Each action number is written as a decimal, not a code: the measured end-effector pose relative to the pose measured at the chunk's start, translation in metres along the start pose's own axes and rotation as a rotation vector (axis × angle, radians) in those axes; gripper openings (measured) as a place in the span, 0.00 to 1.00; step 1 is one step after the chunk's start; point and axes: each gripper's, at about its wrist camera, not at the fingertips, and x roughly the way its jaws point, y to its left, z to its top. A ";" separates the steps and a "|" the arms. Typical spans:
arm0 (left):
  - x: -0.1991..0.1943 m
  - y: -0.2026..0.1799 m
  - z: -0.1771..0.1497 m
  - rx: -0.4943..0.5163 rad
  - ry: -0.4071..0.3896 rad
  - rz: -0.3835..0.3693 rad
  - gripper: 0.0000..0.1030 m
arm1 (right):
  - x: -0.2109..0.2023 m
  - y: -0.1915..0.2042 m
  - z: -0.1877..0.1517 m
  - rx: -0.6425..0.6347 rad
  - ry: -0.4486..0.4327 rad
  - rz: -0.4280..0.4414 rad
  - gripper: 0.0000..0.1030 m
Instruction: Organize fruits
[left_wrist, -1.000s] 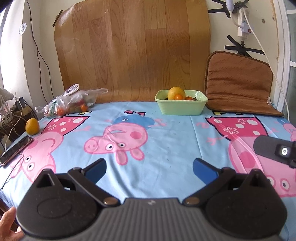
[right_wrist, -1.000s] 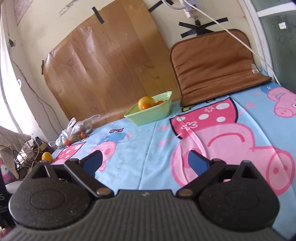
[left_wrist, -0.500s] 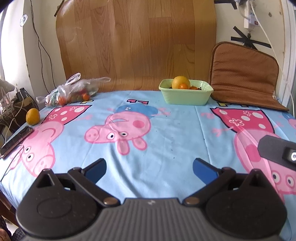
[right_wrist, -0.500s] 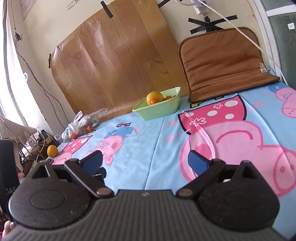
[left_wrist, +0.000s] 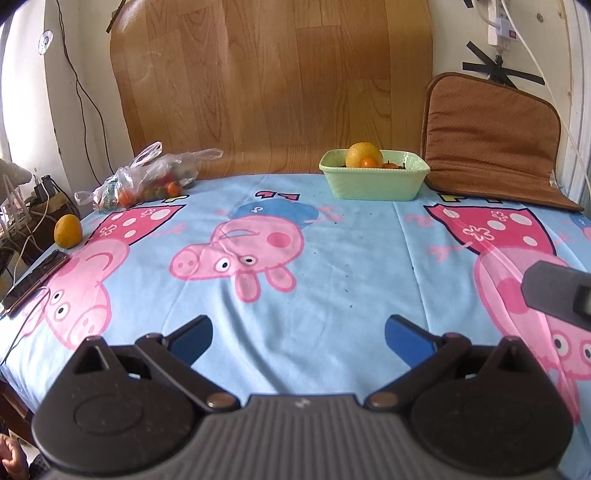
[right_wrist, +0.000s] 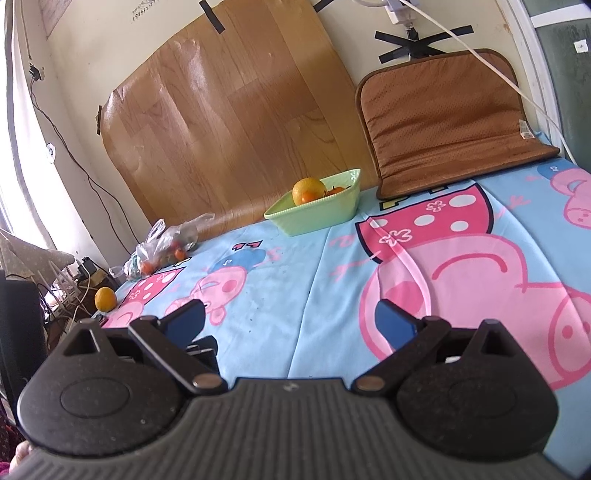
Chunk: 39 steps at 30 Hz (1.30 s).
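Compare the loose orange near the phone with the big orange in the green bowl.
The loose orange sits alone on the tablecloth's left edge; the big orange sits in the green bowl among smaller fruit. The loose orange shows whole; the big orange is partly hidden by the rim. Both are round, yellow-orange, and ungripped.

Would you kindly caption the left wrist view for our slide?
Open left tongs hover over the cartoon tablecloth; green bowl of oranges ahead, loose orange far left.
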 end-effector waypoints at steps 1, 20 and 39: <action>0.001 0.000 0.000 0.001 0.002 -0.001 1.00 | 0.000 0.000 0.000 0.001 0.000 0.000 0.97; 0.006 0.001 -0.003 -0.004 0.020 0.001 1.00 | 0.000 -0.002 -0.001 0.010 0.003 -0.002 0.97; 0.007 0.000 -0.005 0.004 0.021 0.002 1.00 | 0.001 -0.002 -0.002 0.011 0.002 -0.003 0.97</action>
